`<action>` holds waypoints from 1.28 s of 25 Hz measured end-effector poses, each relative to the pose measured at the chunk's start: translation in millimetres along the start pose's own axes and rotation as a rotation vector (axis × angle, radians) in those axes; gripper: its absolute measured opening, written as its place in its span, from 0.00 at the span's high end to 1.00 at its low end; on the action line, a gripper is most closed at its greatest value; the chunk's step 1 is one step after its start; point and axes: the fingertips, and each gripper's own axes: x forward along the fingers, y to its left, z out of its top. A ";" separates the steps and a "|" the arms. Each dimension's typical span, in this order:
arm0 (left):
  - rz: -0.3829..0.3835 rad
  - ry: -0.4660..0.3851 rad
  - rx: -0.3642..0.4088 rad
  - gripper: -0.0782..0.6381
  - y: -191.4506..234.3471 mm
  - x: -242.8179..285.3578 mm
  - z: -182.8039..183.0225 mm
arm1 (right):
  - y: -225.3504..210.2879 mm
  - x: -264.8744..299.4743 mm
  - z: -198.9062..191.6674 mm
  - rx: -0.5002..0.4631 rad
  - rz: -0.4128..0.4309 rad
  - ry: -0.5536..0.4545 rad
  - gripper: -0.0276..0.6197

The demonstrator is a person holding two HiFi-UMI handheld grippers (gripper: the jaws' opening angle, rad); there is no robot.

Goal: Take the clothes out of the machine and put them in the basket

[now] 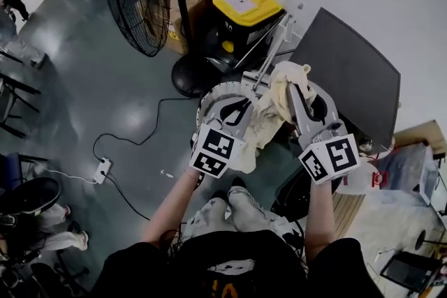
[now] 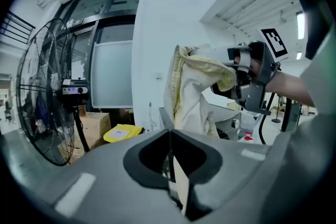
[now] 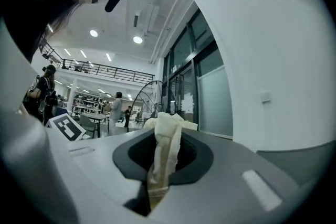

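Cream garment [image 1: 269, 115] held up over the round machine [image 1: 213, 98], slung between both claws, loose folds hanging low. Right gripper [image 1: 299, 95] clamped on a bunched twist of it. Left gripper [image 1: 241, 114] pinched shut on a thin edge only. Dark container [image 1: 293, 195] at near right, possibly the basket. Likely risks: thin left pinch slipping under the cloth's weight; hanging folds snagging the machine's rim or trailing short of the container.
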 end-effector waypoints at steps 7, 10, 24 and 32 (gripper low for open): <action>0.145 0.002 -0.037 0.71 48.0 -21.9 -1.4 | 19.4 56.4 34.9 0.009 0.126 -0.098 0.87; 0.191 0.006 -0.049 0.71 67.9 -26.4 -3.1 | 19.2 79.6 53.6 0.004 0.161 -0.144 0.87; 0.257 0.052 -0.083 0.71 88.9 -15.5 -22.8 | 10.3 117.9 -22.2 -0.017 0.246 0.024 0.87; 0.241 0.121 -0.117 0.71 93.0 9.9 -62.1 | -7.7 129.1 -153.4 0.027 0.240 0.270 0.87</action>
